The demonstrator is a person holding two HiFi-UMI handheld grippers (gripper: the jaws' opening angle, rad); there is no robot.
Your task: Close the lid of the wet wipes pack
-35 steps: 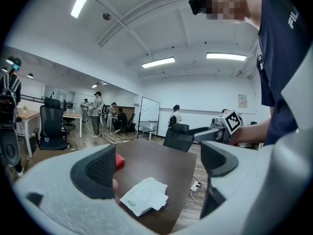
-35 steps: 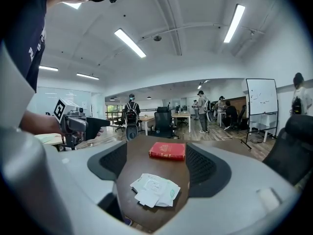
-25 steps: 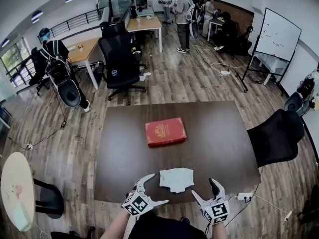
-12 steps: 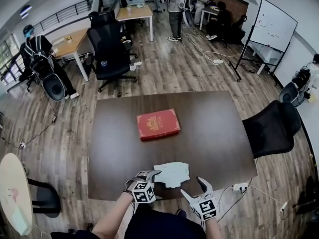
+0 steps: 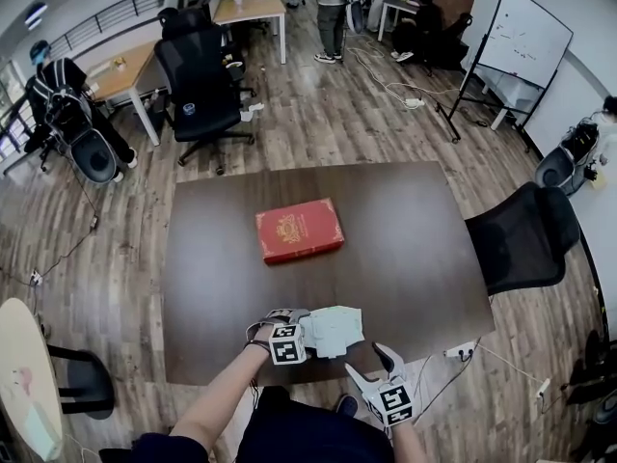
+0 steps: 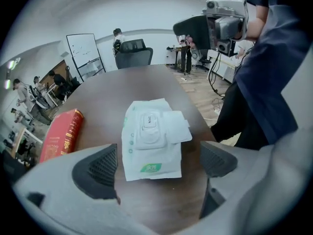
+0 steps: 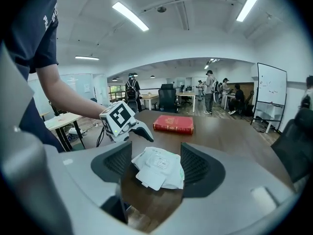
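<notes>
The white wet wipes pack [image 5: 337,329] lies flat near the table's front edge. Its lid flap [image 6: 179,127] is folded open beside the dispenser patch. My left gripper [image 5: 301,324] hangs low over the pack's left end, pointing steeply down. In the left gripper view the pack [image 6: 151,142] lies just ahead of the left gripper [image 6: 156,164], whose jaws are closing without touching it. My right gripper [image 5: 371,365] sits at the table's front edge, short of the pack. In the right gripper view the pack [image 7: 159,167] shows beyond the right gripper [image 7: 155,164]; those jaws are closing with nothing pressed between them.
A red book [image 5: 299,230] lies mid-table, well behind the pack. The dark brown table [image 5: 415,258] has a black office chair [image 5: 525,239] at its right side. Desks, chairs, a whiteboard [image 5: 525,37] and several people stand far back.
My left gripper has dropped from the table's front edge down to the pack's left end and tipped downward. The right gripper has sunk a little. Both pairs of jaws have narrowed.
</notes>
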